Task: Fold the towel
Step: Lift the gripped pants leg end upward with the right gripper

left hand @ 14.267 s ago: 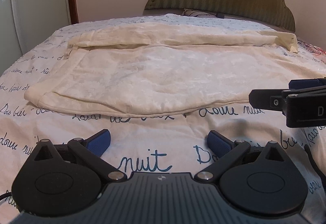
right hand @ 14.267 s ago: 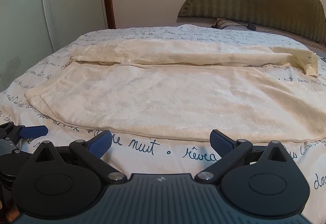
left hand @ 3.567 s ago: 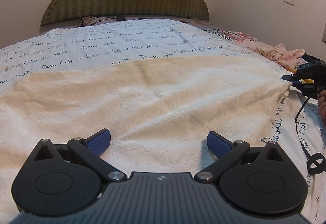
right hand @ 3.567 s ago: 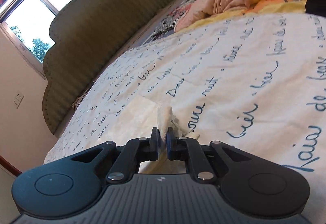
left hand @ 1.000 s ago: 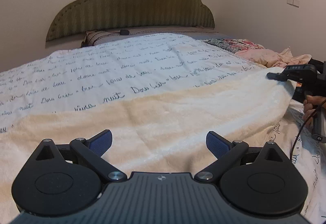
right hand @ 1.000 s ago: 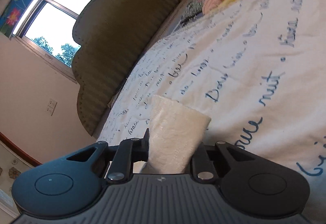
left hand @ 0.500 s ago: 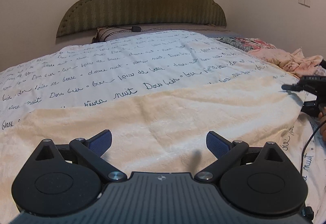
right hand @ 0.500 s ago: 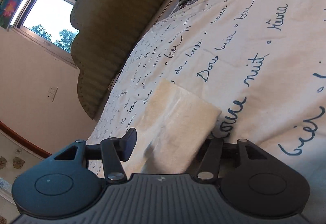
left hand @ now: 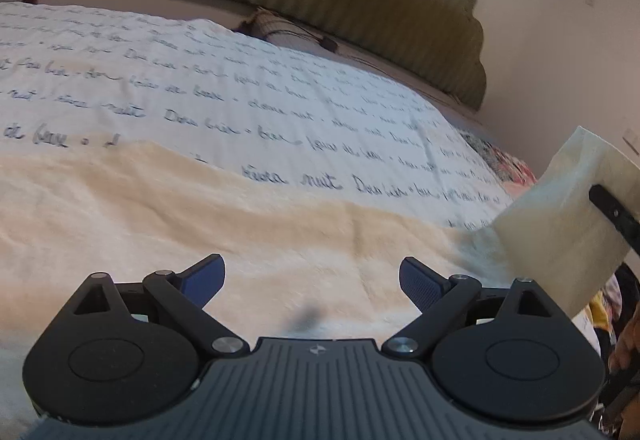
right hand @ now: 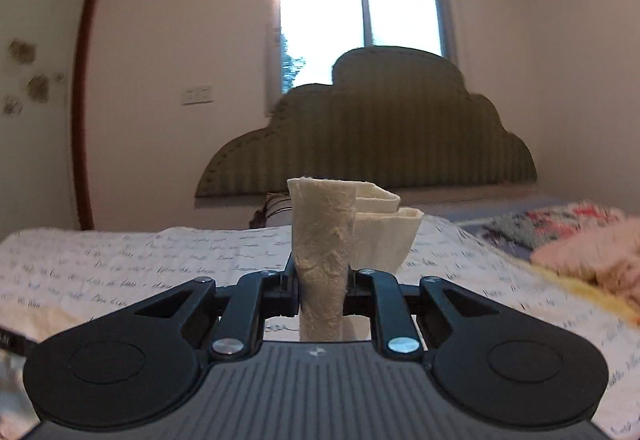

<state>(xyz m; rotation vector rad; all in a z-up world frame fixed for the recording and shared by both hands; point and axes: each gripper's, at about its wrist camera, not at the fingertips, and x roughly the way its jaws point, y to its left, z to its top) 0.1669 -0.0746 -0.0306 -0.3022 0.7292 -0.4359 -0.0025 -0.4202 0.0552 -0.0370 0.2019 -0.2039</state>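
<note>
A cream towel (left hand: 168,216) lies folded in a long band across the bed. My left gripper (left hand: 312,276) hovers low over its near part, open, with nothing between its blue pads. At the right of the left wrist view a towel end (left hand: 560,224) hangs lifted off the bed, with a black finger of the right gripper (left hand: 612,212) against it. In the right wrist view my right gripper (right hand: 322,280) is shut on the towel (right hand: 324,240), whose folded layers stick up between the fingers.
The white bedspread (left hand: 240,80) with blue handwriting covers the bed, and a green padded headboard (right hand: 372,128) stands at the far end under a window (right hand: 360,24). A heap of pink and patterned bedding (right hand: 580,252) lies on the right side. A hand (left hand: 626,340) shows at the right edge.
The right gripper, open half a second ago, has shut on the towel's end and raised it, levelling to face the headboard. The left gripper has tilted and stays open over the towel.
</note>
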